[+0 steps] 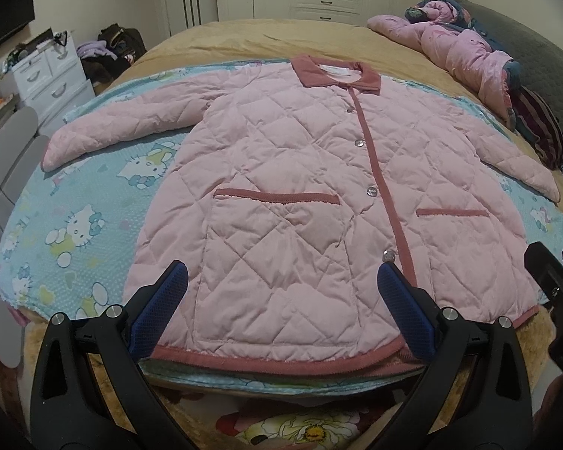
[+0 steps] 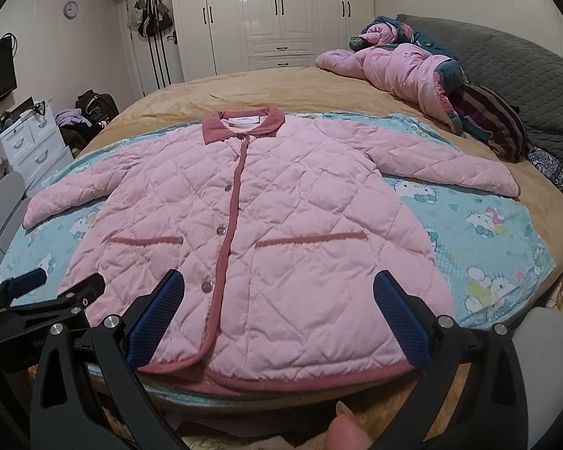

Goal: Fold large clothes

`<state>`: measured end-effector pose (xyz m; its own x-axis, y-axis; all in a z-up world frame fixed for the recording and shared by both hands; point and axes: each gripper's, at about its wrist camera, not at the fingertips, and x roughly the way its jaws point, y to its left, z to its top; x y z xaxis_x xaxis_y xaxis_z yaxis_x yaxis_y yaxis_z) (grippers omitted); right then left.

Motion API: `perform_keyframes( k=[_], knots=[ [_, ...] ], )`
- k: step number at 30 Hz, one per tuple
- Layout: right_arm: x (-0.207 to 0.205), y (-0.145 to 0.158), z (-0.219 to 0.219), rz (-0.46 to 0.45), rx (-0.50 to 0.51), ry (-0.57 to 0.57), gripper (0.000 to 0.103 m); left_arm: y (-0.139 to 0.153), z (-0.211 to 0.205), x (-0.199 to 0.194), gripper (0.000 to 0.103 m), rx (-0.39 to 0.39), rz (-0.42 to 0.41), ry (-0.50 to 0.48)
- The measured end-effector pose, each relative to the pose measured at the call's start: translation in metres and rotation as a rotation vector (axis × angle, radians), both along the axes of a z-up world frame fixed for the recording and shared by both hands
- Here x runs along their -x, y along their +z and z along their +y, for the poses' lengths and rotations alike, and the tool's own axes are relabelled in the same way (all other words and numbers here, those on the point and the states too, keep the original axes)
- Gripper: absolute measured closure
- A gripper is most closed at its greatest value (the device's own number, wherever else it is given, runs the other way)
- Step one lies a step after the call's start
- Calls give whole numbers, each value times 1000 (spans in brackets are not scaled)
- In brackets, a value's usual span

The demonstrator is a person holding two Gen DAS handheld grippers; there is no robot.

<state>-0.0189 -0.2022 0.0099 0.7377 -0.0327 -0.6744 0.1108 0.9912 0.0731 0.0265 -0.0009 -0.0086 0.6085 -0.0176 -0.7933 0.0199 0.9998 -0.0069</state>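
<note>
Jacket (image 1: 281, 195) flat on bed (image 1: 266, 41), unfolded. Both hand-held grippers (image 1: 281, 300) (image 2: 277, 307) spread, empty, frame bottom. Suggest: pinch sleeve cuffs, fold inward evenly.

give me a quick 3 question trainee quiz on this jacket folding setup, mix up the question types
1. True or false: the pink quilted jacket lies spread flat, front up, with both sleeves out to the sides.
2. Multiple choice: what lies directly under the jacket? A) bare wooden floor B) a blue cartoon-cat print sheet C) a grey pillow
3. Fill in: the left gripper and the right gripper are both ____, and neither holds any cloth.

Key
1. True. The front buttons and both pockets face up.
2. B. The sheet lies on a tan bedcover.
3. Open. Each hovers near the jacket's hem.
</note>
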Motion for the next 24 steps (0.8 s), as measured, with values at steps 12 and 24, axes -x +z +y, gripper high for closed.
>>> perform_keyframes(
  k=[12,24],
  knots=[
    [-59,17,-21,-7,2,1,4,17,-12,-60,8,11,-20,7],
    [-129,27,-41,-36,8,12,4,30,-44,-137,8,-6,-38,11]
  ],
)
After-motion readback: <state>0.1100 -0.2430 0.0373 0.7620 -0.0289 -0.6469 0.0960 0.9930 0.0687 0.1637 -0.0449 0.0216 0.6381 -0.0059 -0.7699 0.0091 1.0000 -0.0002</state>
